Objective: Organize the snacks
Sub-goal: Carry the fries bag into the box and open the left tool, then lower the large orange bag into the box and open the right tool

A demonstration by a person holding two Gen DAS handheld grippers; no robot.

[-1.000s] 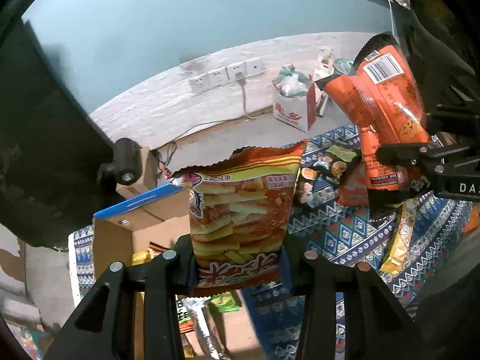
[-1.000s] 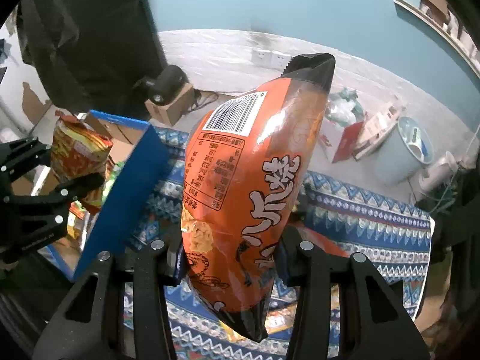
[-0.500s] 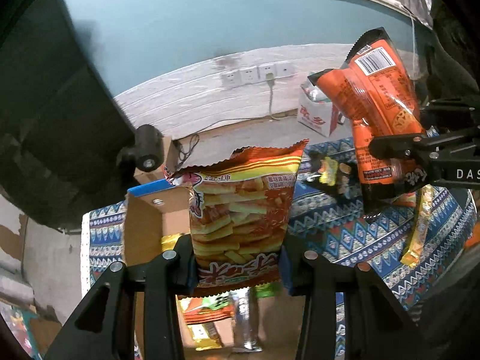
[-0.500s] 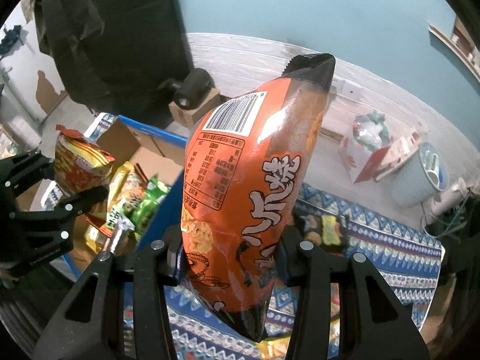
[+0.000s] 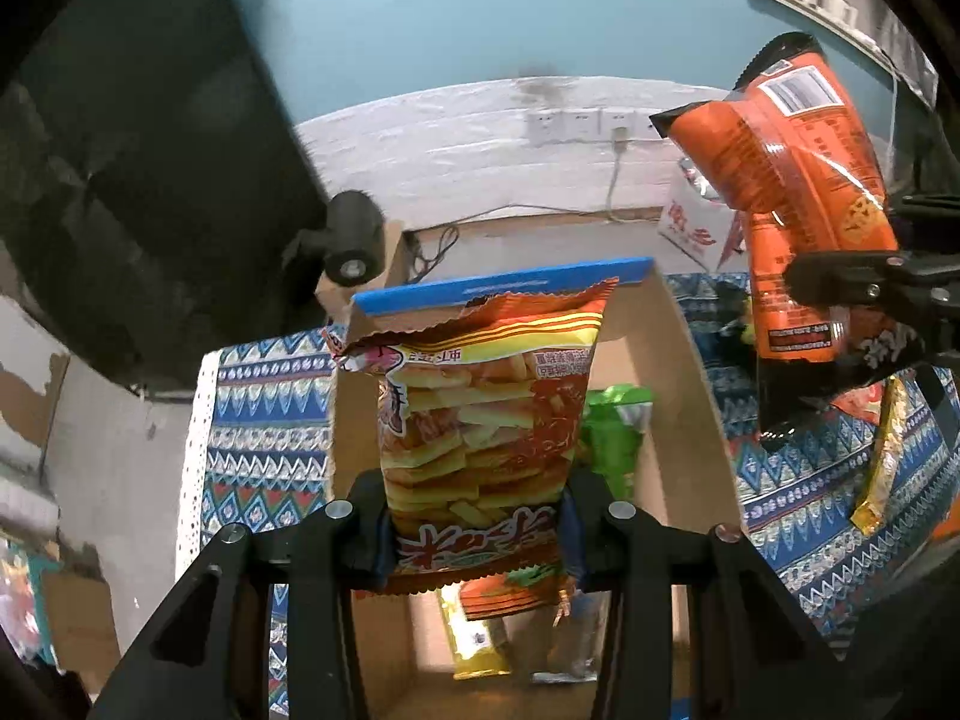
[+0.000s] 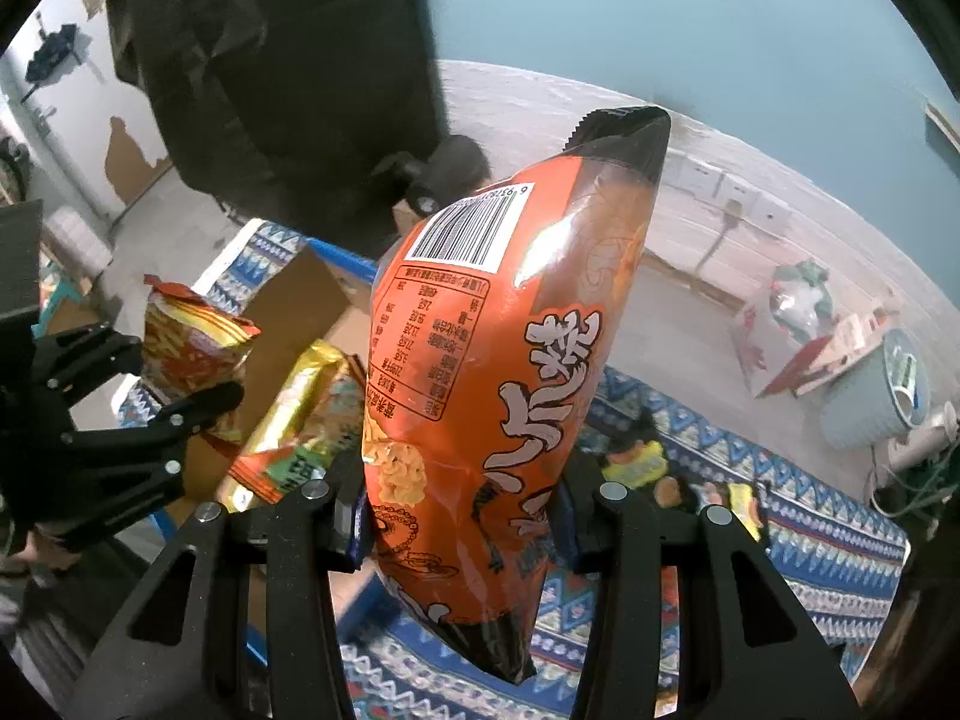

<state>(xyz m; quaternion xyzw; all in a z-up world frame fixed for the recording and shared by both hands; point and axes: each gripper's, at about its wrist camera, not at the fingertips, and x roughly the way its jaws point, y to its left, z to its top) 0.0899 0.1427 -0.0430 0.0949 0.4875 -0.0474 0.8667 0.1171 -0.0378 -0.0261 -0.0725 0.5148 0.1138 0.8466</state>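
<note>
My left gripper (image 5: 474,534) is shut on a red-and-yellow fries snack bag (image 5: 480,438) and holds it upright over the open cardboard box (image 5: 690,396) with a blue-edged flap. My right gripper (image 6: 462,516) is shut on a large orange snack bag (image 6: 510,360) with a barcode, held upright above the patterned cloth. In the left wrist view the orange bag (image 5: 798,210) hangs at the right, just outside the box. In the right wrist view the left gripper (image 6: 198,396) with the fries bag (image 6: 192,354) is at the left, over the box.
Inside the box lie a green packet (image 5: 612,438), a yellow packet (image 5: 480,642) and a gold-and-green bag (image 6: 300,420). More snacks (image 6: 636,462) lie on the blue patterned cloth (image 6: 840,546). A yellow stick pack (image 5: 882,456) lies right of the box. A grey bin (image 6: 882,396) stands on the floor.
Both grippers have swung left toward the box. The fries bag now sits directly above the box opening, and the orange bag has come closer to the box's right wall.
</note>
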